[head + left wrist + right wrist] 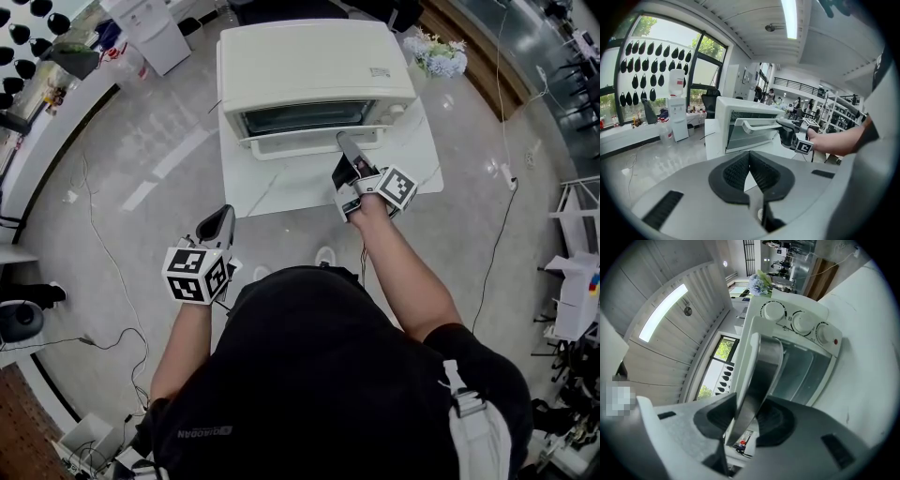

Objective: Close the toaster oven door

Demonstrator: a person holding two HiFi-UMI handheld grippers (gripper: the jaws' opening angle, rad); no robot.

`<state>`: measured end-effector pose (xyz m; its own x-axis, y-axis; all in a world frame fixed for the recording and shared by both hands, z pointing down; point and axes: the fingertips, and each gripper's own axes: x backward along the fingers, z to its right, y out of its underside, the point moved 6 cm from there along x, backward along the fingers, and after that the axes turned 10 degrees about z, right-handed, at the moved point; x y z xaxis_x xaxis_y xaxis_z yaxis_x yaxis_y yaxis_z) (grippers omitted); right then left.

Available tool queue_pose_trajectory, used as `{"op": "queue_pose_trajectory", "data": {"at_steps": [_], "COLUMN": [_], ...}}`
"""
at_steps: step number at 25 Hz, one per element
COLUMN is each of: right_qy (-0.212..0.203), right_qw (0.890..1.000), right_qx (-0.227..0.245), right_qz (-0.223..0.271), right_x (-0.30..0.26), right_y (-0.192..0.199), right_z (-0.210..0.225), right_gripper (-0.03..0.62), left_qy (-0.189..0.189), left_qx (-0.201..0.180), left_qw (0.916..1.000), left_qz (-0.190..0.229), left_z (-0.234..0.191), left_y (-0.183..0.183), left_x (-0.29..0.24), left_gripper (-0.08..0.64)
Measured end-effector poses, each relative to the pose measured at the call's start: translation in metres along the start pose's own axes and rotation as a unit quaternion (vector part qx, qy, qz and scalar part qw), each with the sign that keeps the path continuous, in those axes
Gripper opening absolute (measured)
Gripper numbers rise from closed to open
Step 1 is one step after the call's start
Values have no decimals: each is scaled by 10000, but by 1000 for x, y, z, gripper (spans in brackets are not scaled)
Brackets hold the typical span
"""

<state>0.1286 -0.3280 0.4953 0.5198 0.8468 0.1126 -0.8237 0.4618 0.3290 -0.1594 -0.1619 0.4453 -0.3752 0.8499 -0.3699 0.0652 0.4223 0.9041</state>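
Note:
A cream toaster oven (309, 66) stands on a small white table (281, 192) in the head view. Its glass door (302, 117) hangs partly open, tilted out from the top. My right gripper (345, 142) is at the right end of the door's handle (300, 145). In the right gripper view the pale handle bar (754, 362) runs between the dark pads (712, 420), and the gripper (749, 401) is shut on it. The three knobs (801, 322) show beside the door. My left gripper (225, 214) hangs low at the left, away from the oven, with its pads together (750, 154) and nothing held.
A flower bunch (436, 54) sits at the table's back right. A water dispenser (155, 33) stands at the far left. Cables (103, 253) trail over the grey floor, and a white rack (577, 281) stands at the right.

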Motion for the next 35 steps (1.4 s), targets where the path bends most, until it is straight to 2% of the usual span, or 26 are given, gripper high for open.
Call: {"op": "queue_pose_trajectory", "data": {"at_steps": [6, 20, 24, 35], "right_qy": [-121, -356, -384, -459], "right_qw": [9999, 9980, 9986, 9981], "right_qx": [-43, 496, 323, 329], "right_qz": [-68, -141, -193, -256], "right_x": [-9, -31, -39, -58], "right_y": [0, -18, -16, -29], "right_z": [-11, -5, -10, -5], "right_gripper": [123, 124, 124, 132], "left_qy": [-12, -56, -56, -45], "left_qx": [6, 74, 68, 83], "left_qw": [10000, 10000, 10000, 9999], "left_qz": [-30, -30, 22, 120], "left_z": [1, 5, 5, 11], "left_y": [-1, -3, -7, -13], "left_x": [-2, -19, -26, -44], "left_gripper": [3, 3, 3, 3]}}
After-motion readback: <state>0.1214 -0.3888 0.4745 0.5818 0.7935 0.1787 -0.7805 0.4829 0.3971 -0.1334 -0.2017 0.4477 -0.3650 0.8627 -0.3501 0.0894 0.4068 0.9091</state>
